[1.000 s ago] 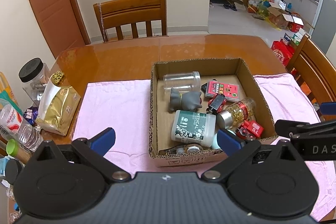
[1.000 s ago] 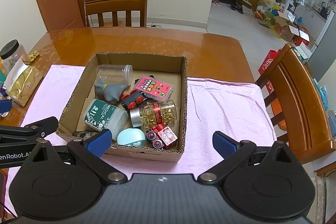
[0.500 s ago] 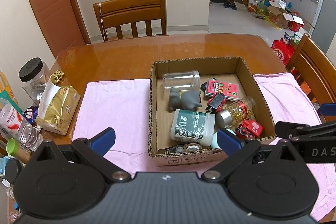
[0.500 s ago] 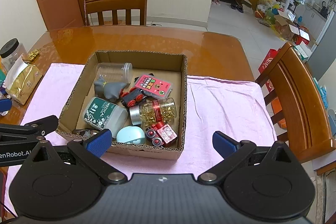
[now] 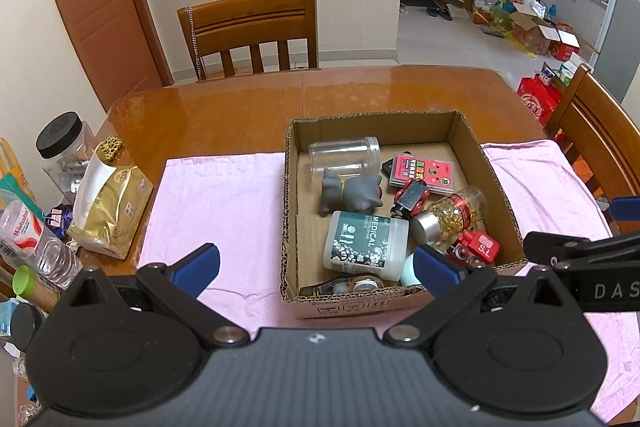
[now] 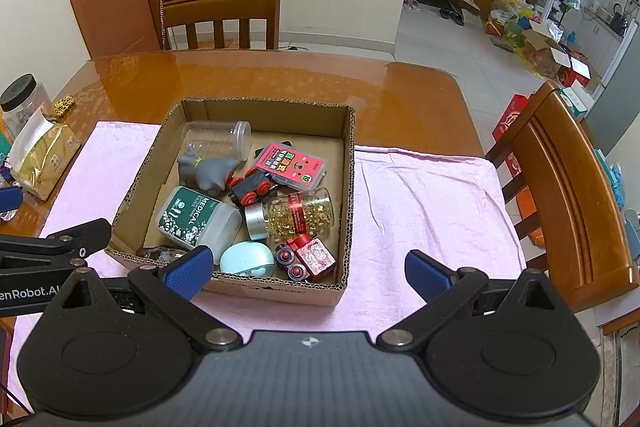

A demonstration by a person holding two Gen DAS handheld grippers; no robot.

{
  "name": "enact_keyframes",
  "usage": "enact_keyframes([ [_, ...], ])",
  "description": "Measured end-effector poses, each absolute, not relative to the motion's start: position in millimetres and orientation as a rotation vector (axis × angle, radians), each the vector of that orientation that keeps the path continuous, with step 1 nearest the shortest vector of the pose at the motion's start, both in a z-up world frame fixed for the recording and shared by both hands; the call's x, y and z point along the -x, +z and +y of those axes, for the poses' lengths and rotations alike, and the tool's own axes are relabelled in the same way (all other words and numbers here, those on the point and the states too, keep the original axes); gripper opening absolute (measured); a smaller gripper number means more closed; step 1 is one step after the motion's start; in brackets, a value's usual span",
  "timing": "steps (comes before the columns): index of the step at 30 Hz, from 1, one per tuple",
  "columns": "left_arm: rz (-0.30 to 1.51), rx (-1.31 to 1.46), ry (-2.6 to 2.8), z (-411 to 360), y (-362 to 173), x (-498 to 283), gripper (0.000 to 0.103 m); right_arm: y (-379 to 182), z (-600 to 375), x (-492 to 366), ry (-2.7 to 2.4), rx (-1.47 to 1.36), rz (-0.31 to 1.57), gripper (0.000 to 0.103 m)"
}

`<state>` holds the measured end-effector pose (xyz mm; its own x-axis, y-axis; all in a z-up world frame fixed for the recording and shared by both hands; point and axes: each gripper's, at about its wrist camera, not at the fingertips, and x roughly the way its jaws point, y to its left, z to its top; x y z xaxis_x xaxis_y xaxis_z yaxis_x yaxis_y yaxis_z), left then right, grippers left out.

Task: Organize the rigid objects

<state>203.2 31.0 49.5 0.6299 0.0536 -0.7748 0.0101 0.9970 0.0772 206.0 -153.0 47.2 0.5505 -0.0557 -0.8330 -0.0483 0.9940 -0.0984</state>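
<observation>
- The left claw (image 5: 316,267) is showing a matte black body with a ribbed grey-black plate at the centre, carrying a small white mark.
- Two round black discs are sitting either side of that plate, each linked to a black arm by a silver screw.
- Its fingers (image 5: 198,265) are wearing blue textured pads.
- The right claw (image 6: 308,267) is looking the same: black shell, silver screws, blue pads on its fingers (image 6: 426,273).
- White lettering is showing on each claw's side bar: "DAS" on the right one, "enRobot.A" on the left one.
</observation>
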Motion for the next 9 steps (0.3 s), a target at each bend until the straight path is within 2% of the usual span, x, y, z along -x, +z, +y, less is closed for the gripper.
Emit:
enact_keyframes([
  [9,0.891,-0.072,0.029,31.3,50.1,-204.8,0.102,48.1,-154.0,-208.4,0.002,0.117,0.99,0.103],
])
